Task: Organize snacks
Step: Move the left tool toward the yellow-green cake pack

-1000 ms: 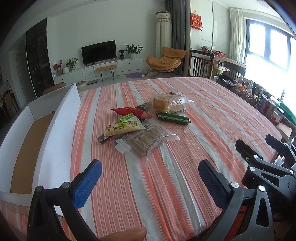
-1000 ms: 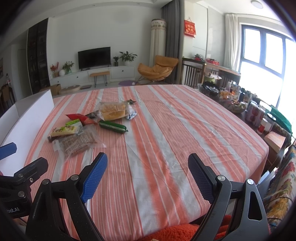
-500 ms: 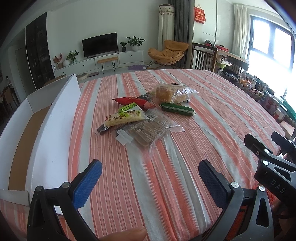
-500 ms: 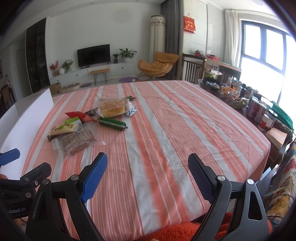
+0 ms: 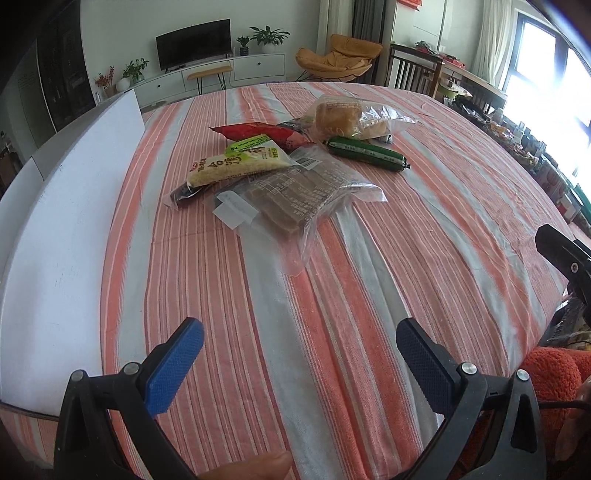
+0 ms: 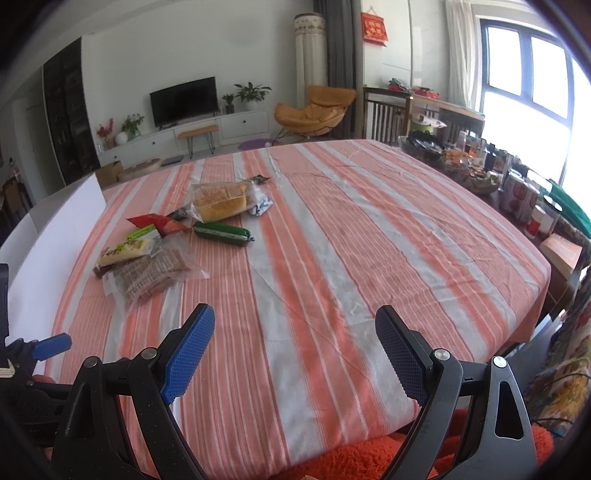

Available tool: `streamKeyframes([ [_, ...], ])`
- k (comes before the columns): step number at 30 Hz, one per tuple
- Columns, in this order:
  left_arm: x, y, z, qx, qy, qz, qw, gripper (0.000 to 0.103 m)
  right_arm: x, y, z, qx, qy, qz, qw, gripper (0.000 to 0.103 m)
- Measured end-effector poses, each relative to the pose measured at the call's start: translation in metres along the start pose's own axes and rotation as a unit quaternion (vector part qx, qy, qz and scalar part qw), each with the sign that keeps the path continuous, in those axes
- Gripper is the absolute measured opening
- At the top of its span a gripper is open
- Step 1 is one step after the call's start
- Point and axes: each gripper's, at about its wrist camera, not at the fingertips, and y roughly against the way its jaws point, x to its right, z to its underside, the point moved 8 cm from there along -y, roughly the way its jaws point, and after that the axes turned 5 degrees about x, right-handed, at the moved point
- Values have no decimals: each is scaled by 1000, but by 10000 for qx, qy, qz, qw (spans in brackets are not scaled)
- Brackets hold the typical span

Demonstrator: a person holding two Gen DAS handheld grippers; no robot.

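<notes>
Little print can be read. Ahead of the left tool (image 5: 299, 354), the yellow snack packet (image 5: 238, 165) carries large dark characters along its length and a small red mark at its near end — I cannot make out the wording. The green label (image 5: 250, 142) above it has print too small to read. The clear packet of brown bars (image 5: 291, 194) shows a barcode patch and a block of fine text, illegible. Far beyond the right tool (image 6: 294, 350), a red wall hanging (image 6: 374, 23) bears gold characters — blurred.
</notes>
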Motion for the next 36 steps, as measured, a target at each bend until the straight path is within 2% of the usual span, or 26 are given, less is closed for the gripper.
streamKeyframes([
  [3,-2,-14,1,-153,-29,7,9999,103,5,-13,3,-332,-278,-157,9989,91],
  [6,-5,-28,3,-320,-41,-35,9995,103,15,-45,-2,-807,-904,-417,9918,91],
  [11,-6,-36,0,-316,-85,-146,9994,103,40,-98,3,-1309,-1132,155,9848,91],
  [13,-6,-38,-1,-290,-91,-148,9994,103,45,-110,11,-1500,-1275,198,9802,92],
  [15,-6,-38,-1,-255,-82,-160,9995,103,45,-106,8,-1346,-1217,232,9831,91],
  [31,-7,-35,0,-183,-126,-132,9997,103,41,-107,9,-1326,-1229,157,9834,92],
  [36,-7,-34,2,-607,-265,26,9978,103,43,-106,8,-1295,-1326,90,9826,92],
])
